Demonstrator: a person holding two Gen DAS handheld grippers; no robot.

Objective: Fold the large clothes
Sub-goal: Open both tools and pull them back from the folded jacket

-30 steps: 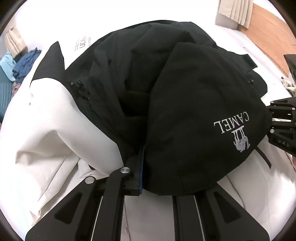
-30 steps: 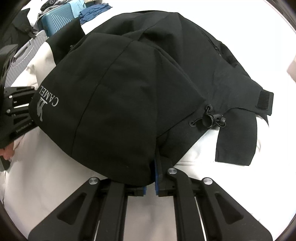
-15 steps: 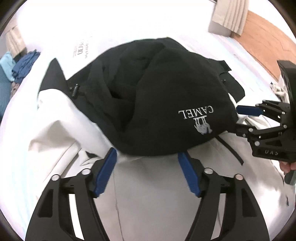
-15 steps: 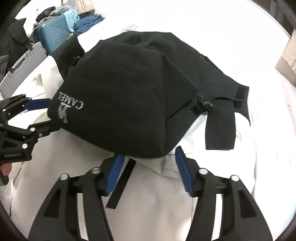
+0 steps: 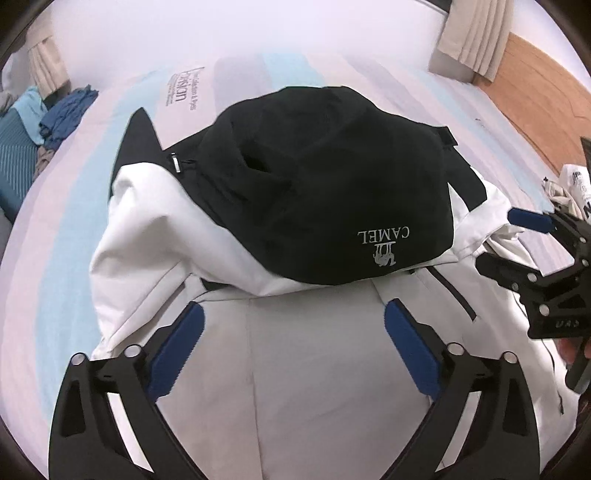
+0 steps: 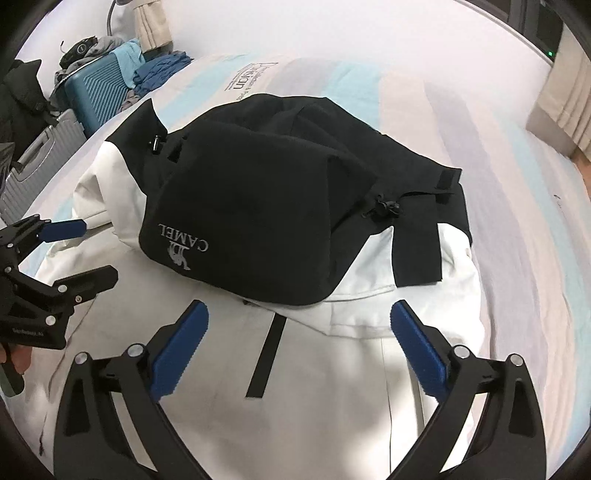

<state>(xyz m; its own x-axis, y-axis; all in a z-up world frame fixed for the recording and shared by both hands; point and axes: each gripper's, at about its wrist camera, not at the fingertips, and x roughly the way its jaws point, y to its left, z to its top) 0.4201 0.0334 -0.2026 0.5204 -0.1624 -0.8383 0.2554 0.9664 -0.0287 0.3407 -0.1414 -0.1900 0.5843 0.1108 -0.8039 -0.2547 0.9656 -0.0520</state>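
Observation:
A white and black jacket (image 5: 317, 369) lies spread on the bed. Its black hood (image 5: 332, 192) with a CAMEL logo is folded down over the white back; it also shows in the right wrist view (image 6: 251, 221). My left gripper (image 5: 295, 347) is open and empty above the white back, just short of the hood edge. My right gripper (image 6: 299, 347) is open and empty in the same way. Each gripper shows in the other's view, the right one (image 5: 517, 240) at the right edge and the left one (image 6: 77, 251) at the left edge.
The bed sheet (image 6: 517, 192) with pale blue and lilac stripes extends all round. A teal suitcase (image 6: 96, 92) and a grey case (image 6: 33, 162) with piled clothes stand at the far left. A beige curtain (image 5: 472, 33) and wooden floor (image 5: 546, 85) lie to the right.
Both grippers let go of the hood edge, opened, and drew back and up. The hood now lies folded on the jacket's white back.

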